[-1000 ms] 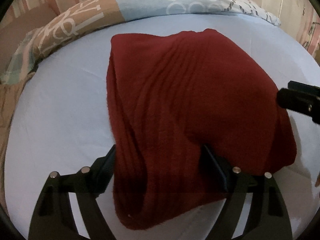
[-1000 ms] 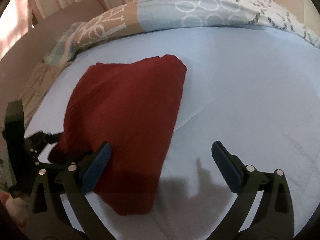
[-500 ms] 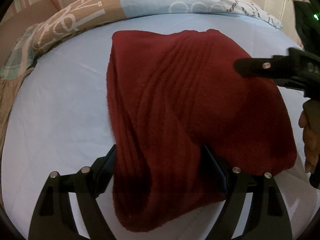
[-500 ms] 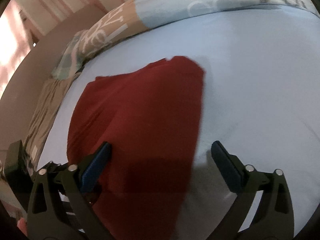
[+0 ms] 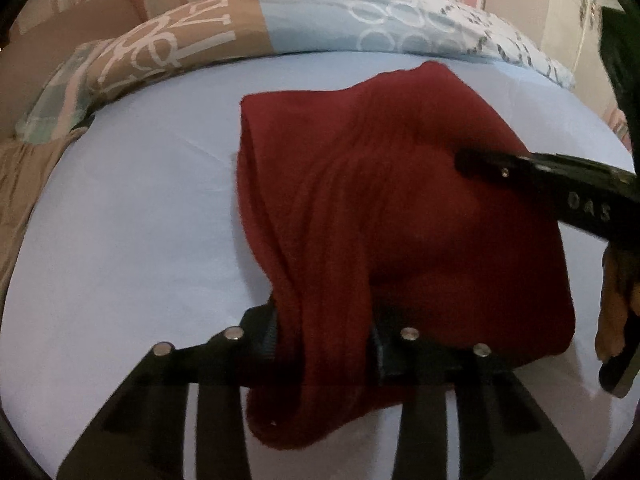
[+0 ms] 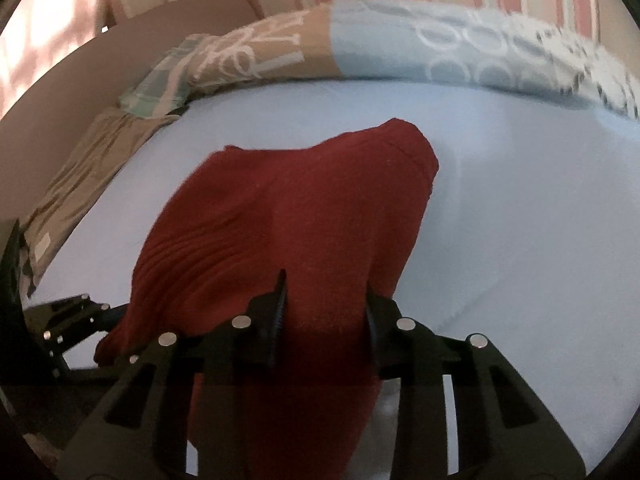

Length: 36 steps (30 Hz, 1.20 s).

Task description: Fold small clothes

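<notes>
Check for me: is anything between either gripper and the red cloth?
Nothing visible. The left gripper and the right gripper have just closed, and each pinches the near edge of the red cloth on the bedsheet.

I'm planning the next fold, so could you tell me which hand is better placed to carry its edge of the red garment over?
Probably the left. The left tool has just closed on the red garment at its near corner, with open sheet beside it. The right tool has also just closed on cloth.
</notes>
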Motion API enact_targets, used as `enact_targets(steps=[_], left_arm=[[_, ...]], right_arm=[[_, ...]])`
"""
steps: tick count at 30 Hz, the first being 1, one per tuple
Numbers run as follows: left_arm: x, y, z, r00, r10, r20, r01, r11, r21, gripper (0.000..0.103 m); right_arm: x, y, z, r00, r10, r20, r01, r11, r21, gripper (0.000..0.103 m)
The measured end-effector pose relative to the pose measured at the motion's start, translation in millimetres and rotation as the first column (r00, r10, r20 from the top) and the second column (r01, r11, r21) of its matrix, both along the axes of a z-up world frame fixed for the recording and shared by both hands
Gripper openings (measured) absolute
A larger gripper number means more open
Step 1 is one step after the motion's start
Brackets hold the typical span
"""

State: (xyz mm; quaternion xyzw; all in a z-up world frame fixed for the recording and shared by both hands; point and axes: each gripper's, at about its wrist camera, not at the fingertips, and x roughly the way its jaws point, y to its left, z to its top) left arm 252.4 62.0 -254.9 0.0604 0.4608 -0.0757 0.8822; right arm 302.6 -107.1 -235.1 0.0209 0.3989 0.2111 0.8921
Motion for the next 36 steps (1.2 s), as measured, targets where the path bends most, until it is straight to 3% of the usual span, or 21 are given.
enact_targets(steps=[8, 14, 20, 24, 27, 30, 31, 34, 36], left_arm=[[-33.6, -18.5, 31.3, 0.999, 0.002, 0.051, -0.001, 1.0, -0.015, 0.031], [-81.0, -65.1, 54.7, 0.997, -0.038, 0.061, 0.042, 0.998, -0.057, 0.031], [-116.5, -136.7, 39.8, 0.995, -0.096, 0.037, 0.098, 0.995, -0.032, 0.031], [-110.4, -168.7, 3.7, 0.994, -0.109, -0.027, 0.11, 0.994, 0.025, 0.038], [-110.5, -165.7, -3.0, 0.994, -0.103, -0.025, 0.104, 0.994, 0.018, 0.053], [-115.6, -147.4, 8.5, 0.995, -0.098, -0.012, 0.098, 0.994, -0.043, 0.067], [-119.7, -141.8, 14.5, 0.995, -0.099, -0.002, 0.099, 0.993, -0.058, 0.068], [-125.9, -127.4, 35.7, 0.992, -0.118, 0.04, 0.12, 0.991, -0.062, 0.071], [-128.9, -126.0, 49.7, 0.99, -0.115, 0.082, 0.118, 0.992, -0.034, 0.074]], right_arm=[[-43.9, -18.5, 38.0, 0.993, 0.032, 0.117, -0.03, 0.999, -0.016, 0.031], [-100.6, -77.3, 55.9, 0.991, 0.025, 0.134, -0.021, 0.999, -0.033, 0.031], [-128.6, -138.9, 32.0, 0.998, -0.033, 0.054, 0.038, 0.995, -0.096, 0.031], [-119.8, -151.3, -4.1, 0.998, -0.048, -0.03, 0.044, 0.99, -0.137, 0.033], [-117.8, -158.6, -9.6, 0.996, -0.075, -0.049, 0.069, 0.992, -0.109, 0.042], [-126.2, -157.8, 2.6, 0.997, -0.081, -0.018, 0.078, 0.987, -0.139, 0.06], [-131.8, -156.8, 8.5, 0.997, -0.077, 0.0, 0.076, 0.987, -0.143, 0.071], [-154.6, -156.6, 29.1, 0.994, -0.081, 0.068, 0.09, 0.985, -0.147, 0.083], [-170.4, -152.7, 35.9, 0.992, -0.073, 0.098, 0.088, 0.984, -0.154, 0.084]])
